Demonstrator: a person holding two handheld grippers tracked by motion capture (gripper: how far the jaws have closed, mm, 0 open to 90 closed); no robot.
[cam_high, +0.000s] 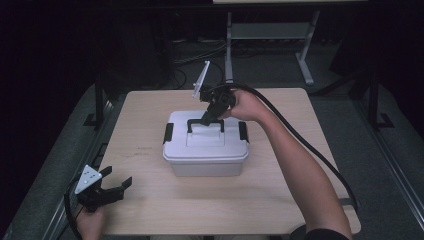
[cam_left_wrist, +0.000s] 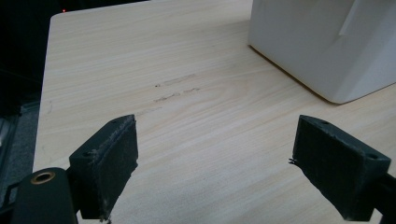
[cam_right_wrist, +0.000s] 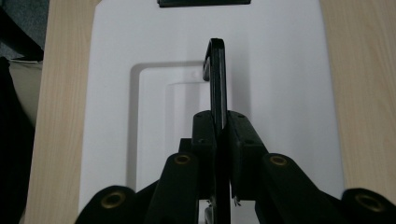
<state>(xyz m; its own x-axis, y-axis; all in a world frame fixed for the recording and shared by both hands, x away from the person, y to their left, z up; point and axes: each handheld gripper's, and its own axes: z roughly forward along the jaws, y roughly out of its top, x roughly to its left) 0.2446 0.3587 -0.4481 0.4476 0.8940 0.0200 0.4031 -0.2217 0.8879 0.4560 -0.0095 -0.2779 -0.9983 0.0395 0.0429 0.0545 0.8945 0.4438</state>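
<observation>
One claw (cam_right_wrist: 219, 130) pinches the box's black handle (cam_right_wrist: 217, 79).

A pale wood-grain tabletop (cam_high: 150, 200) with rounded corners carries a white lidded box (cam_high: 205, 155), which stands directly on it near the middle. Seen from the left gripper view, bare tabletop (cam_left_wrist: 201, 140) runs between and beyond the two fingers (cam_left_wrist: 116, 154), with faint dark scuff marks (cam_left_wrist: 177, 84) ahead of them and the box's corner (cam_left_wrist: 327, 51) farther off to the upper right. In the right gripper view, strips of tabletop (cam_right_wrist: 364, 93) show on both sides of the box lid (cam_right_wrist: 280, 70) beyond the fingers.
</observation>
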